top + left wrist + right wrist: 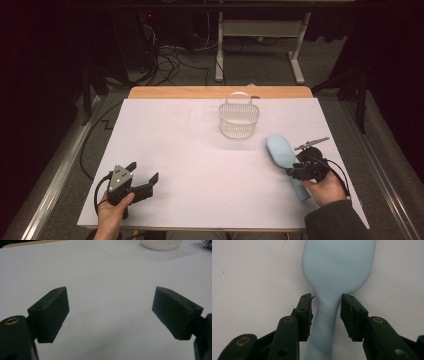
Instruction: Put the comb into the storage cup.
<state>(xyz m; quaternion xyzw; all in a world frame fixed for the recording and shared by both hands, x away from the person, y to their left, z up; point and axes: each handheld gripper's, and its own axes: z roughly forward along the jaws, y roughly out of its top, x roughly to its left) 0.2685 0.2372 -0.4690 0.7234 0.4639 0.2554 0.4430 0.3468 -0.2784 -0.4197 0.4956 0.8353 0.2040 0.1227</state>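
The right gripper (pixel 325 315) is straddling the narrow neck of a pale blue brush (pixel 337 267), its pads spread a little off the handle with slim gaps on both sides, pinching nothing. The brush is lying flat on the white table (pixel 200 155) at its right side, near the white basket (pixel 239 119). The right hand (pixel 325 187) is covering the handle's end. The left gripper (pixel 110 312) is sitting spread wide and empty, low over bare table.
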